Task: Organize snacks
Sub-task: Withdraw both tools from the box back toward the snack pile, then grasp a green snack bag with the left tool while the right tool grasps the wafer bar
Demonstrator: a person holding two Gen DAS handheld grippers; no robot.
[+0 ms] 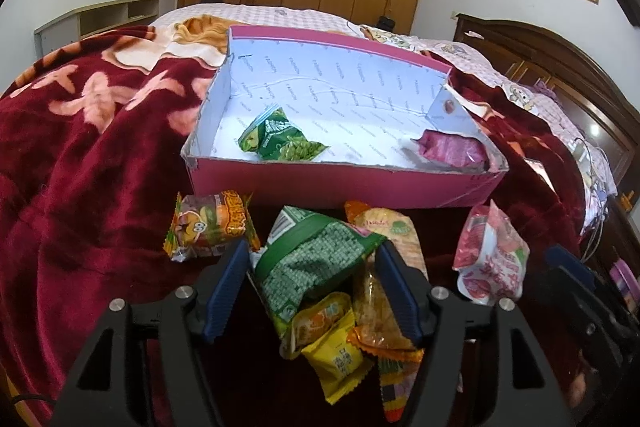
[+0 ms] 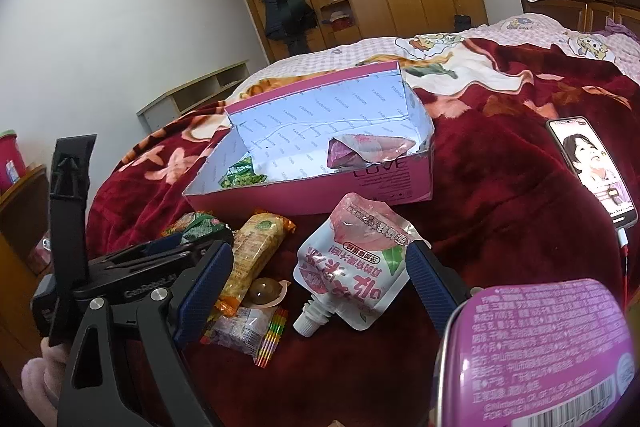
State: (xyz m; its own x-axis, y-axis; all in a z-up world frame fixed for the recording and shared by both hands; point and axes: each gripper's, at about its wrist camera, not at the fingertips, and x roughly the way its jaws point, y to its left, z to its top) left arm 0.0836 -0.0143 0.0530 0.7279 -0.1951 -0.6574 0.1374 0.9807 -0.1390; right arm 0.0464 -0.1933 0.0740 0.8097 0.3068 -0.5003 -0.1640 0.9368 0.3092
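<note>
A pink box (image 1: 344, 187) with a white lining lies on the bed and holds a green snack pack (image 1: 280, 139) and a purple pack (image 1: 452, 147). It also shows in the right wrist view (image 2: 320, 199). My left gripper (image 1: 312, 267) is open, its fingers on either side of a green packet (image 1: 316, 259) in a pile with an orange cracker pack (image 1: 384, 267) and a yellow pack (image 1: 336, 347). My right gripper (image 2: 320, 263) is open around a pink spout pouch (image 2: 356, 267), not closed on it.
An orange cartoon snack bag (image 1: 212, 227) lies left of the pile. A jelly cup (image 2: 262, 291) and a rainbow-edged packet (image 2: 248, 331) lie by the right gripper. A purple tin (image 2: 540, 351) is close at the right. A phone (image 2: 592, 167) lies on the red blanket (image 1: 80, 147).
</note>
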